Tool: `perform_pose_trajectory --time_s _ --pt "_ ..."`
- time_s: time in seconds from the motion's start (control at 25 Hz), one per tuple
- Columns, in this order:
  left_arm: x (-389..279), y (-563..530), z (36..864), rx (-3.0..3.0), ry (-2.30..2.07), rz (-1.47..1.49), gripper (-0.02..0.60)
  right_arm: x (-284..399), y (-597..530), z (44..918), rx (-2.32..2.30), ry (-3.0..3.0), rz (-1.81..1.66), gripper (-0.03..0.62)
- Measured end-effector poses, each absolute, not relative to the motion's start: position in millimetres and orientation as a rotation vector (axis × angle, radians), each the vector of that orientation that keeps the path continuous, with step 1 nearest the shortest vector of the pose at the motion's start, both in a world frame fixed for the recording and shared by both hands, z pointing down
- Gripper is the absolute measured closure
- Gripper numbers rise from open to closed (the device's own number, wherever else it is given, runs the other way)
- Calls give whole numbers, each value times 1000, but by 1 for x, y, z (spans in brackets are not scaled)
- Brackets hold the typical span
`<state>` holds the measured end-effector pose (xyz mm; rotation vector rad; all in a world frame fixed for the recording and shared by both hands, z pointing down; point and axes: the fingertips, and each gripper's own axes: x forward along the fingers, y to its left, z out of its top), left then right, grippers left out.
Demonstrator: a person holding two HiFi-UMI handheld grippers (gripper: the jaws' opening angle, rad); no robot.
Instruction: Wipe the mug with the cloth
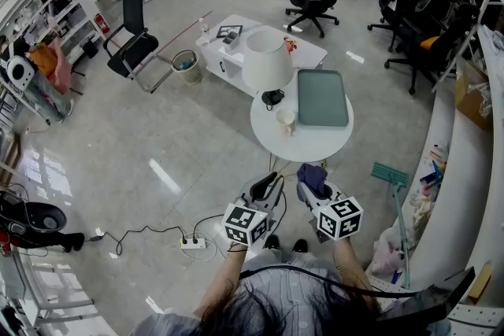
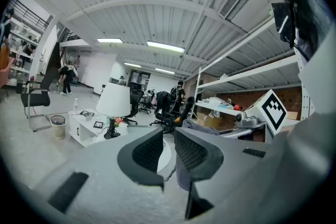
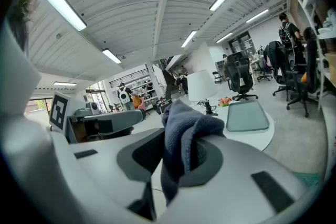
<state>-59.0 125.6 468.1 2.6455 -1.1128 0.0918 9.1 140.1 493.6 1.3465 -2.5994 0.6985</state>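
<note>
A round white table (image 1: 315, 144) stands on the grey floor (image 1: 157, 138). On it sit a white-shaded lamp (image 1: 266, 59) at the far left edge, a grey-green tray (image 1: 321, 97) on the right, and a pale mug (image 1: 285, 120) just beside the tray's near left corner

The mug (image 1: 285, 120) is too small for detail.

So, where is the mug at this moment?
In the head view, the small cream mug stands on the round white table, just left of the grey-green rectangular tray and near the white lamp.
</note>
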Motion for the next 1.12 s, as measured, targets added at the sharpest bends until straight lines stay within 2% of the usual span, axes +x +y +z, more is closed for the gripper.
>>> perform_pose_trajectory --time_s 0.56,1.12 --pt "-76 102 483 2579 -1070 66 503 -4 124 503 1368 -2580 712 516" --pt "-99 80 514 2574 -962 166 503 -9 107 523 1503 -2456 802 516"
